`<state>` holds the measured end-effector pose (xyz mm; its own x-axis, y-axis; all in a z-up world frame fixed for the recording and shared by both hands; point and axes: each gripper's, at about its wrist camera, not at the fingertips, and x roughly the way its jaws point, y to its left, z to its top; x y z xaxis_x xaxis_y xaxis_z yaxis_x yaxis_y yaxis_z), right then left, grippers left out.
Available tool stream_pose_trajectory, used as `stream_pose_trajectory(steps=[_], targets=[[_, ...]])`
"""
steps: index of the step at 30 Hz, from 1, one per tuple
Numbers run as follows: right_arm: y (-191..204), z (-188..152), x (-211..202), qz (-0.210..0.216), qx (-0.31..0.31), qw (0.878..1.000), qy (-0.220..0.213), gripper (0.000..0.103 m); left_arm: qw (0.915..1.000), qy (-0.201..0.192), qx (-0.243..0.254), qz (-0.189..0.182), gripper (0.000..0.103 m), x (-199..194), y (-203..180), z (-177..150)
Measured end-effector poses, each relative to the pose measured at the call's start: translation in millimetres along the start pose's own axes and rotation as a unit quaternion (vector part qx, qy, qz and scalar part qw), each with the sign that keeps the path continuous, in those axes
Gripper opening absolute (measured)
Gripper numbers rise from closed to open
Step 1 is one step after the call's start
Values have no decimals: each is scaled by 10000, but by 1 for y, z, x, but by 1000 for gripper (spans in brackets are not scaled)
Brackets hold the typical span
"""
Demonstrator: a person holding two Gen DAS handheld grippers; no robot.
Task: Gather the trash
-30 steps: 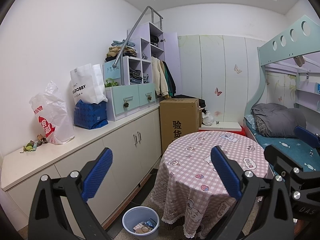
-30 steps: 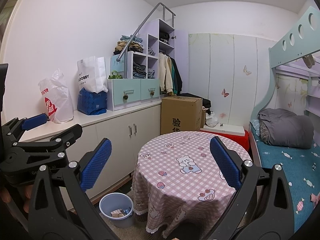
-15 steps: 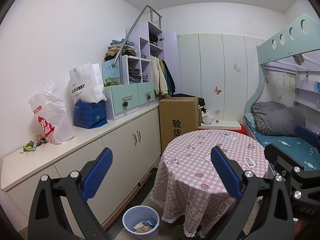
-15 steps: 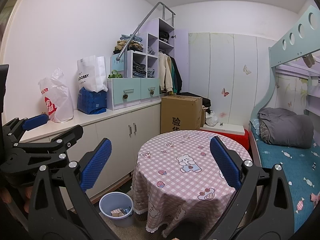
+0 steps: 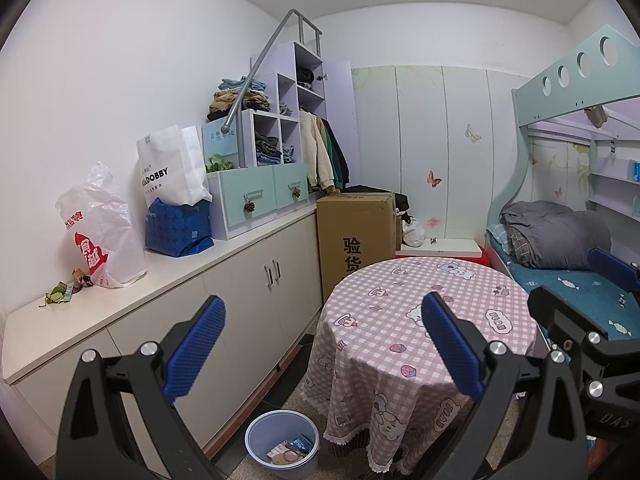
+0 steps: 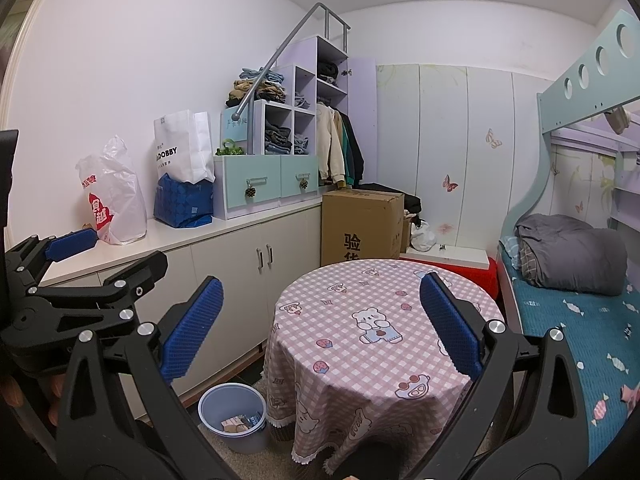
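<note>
A pale blue trash bin [image 5: 282,442] with paper scraps inside stands on the floor between the cabinet and the round table; it also shows in the right wrist view [image 6: 233,417]. Small scraps of trash [image 5: 64,290] lie on the white countertop at the far left, beside a white plastic bag [image 5: 100,232]. My left gripper [image 5: 323,350] is open and empty, held above the floor in front of the table. My right gripper [image 6: 320,328] is open and empty, beside the left one. Each gripper shows at the edge of the other's view.
A round table with a pink checked cloth [image 5: 424,320] stands ahead. A long white cabinet [image 5: 248,280] runs along the left wall with bags and drawers on top. A cardboard box [image 5: 356,236] stands behind the table. A bunk bed [image 5: 560,264] is on the right.
Both views have shifted only slightly; the grippers stay open and empty in about the same place.
</note>
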<state>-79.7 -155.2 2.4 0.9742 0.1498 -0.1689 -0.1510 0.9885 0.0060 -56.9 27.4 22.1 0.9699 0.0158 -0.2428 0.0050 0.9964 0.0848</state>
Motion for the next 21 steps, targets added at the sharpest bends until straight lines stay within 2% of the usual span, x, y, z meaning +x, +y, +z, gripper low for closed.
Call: stream_pose_trajectory(steps=[21], targets=[[-3,-2,1,5,-1,10000,15,97,10000,11,18,-7,97,1,0,0]])
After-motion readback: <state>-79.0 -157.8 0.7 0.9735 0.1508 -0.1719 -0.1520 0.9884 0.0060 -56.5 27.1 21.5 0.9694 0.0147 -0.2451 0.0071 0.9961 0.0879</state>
